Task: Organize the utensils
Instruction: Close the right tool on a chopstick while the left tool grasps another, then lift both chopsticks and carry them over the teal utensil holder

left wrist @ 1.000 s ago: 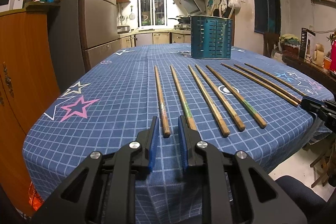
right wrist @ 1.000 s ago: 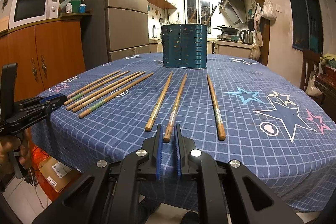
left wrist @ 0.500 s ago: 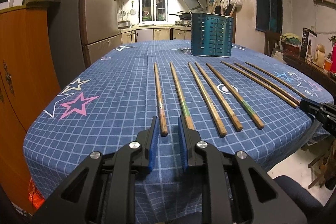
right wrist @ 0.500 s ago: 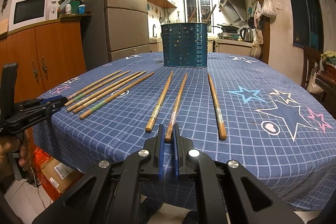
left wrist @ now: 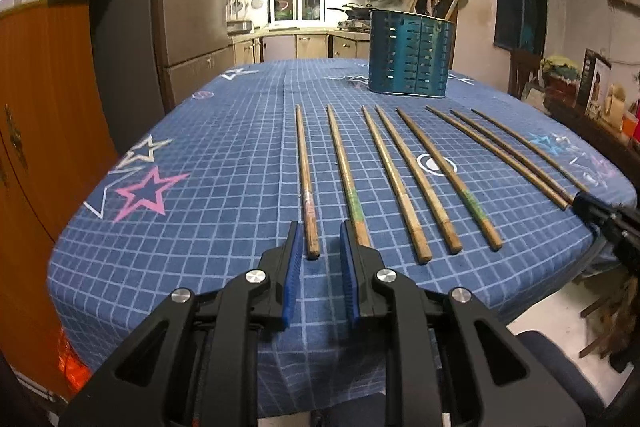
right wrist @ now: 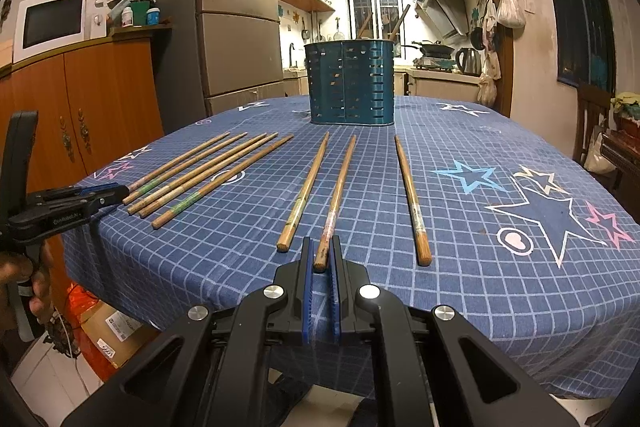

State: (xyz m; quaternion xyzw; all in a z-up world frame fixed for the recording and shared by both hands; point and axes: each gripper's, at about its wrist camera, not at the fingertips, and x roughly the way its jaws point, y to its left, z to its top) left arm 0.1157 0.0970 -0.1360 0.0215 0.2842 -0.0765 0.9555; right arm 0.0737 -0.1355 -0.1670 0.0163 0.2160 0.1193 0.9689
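Since the earlier frame, the right gripper (right wrist: 320,253) has narrowed its jaws around the near end of a wooden chopstick (right wrist: 338,187), now nearly pinching it; actual contact is unclear. The left gripper (left wrist: 319,241) has edged forward, jaws spread either side of the leftmost chopstick (left wrist: 304,167) without touching it. Eight chopsticks lie in a row on the blue checked tabletop (left wrist: 224,155), pointing toward a teal slotted utensil holder (left wrist: 410,57) standing upright at the far end, well apart from both grippers.
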